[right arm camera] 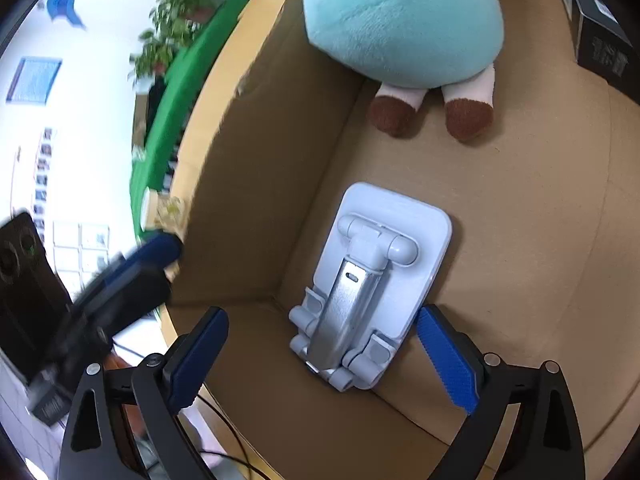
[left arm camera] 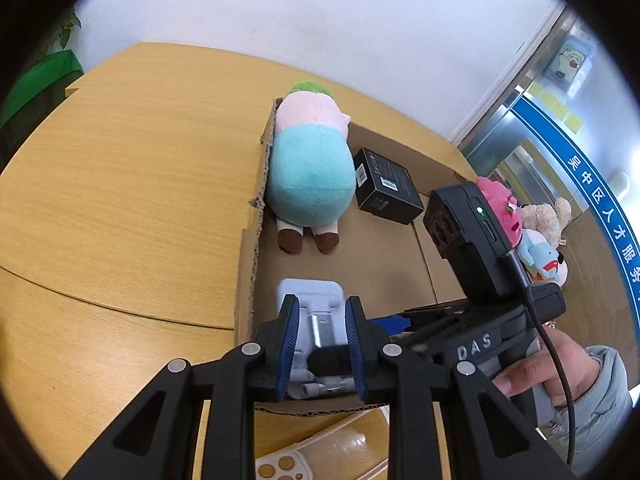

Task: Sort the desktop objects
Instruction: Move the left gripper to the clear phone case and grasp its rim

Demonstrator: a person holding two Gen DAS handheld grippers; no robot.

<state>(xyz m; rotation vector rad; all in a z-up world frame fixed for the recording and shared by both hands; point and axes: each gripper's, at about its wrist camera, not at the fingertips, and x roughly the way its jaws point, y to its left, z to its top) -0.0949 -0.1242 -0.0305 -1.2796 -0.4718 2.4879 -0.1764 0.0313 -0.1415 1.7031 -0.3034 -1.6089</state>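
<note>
**Status.** My right tongs (right arm camera: 322, 314) are spread wide and hold nothing. They straddle the near end of the folding phone stand (right arm camera: 380, 264). The stand lies flat on the floor of the cardboard box (right arm camera: 248, 200), in the corner nearest me, with its metal arm folded down on top. My left tongs (left arm camera: 321, 300) hover over the near box wall with only a narrow gap between the pads, and nothing is clamped in them. The box stands on the table (left arm camera: 120, 180). It also holds a plush toy (left arm camera: 310, 176) and a small black carton (left arm camera: 386, 186).

**Hazards, as I judge them.**
1. The right-hand pad sits just beside the stand's corner. A sideways drift on withdrawal can catch that corner and drag or flip the stand.
2. The hinged arm can swing open if it is snagged, leaving the stand propped awkwardly.
3. The left-hand pad is near the box wall. Contact there can shift the whole box across the table.
4. Both tongs work close together over the same corner. Crossing paths risks a collision or a caught cable.
5. A forward push can slide the stand into the plush toy's feet.

**Precaution.** Lift straight up and clear of the rim before any lateral move.
</note>
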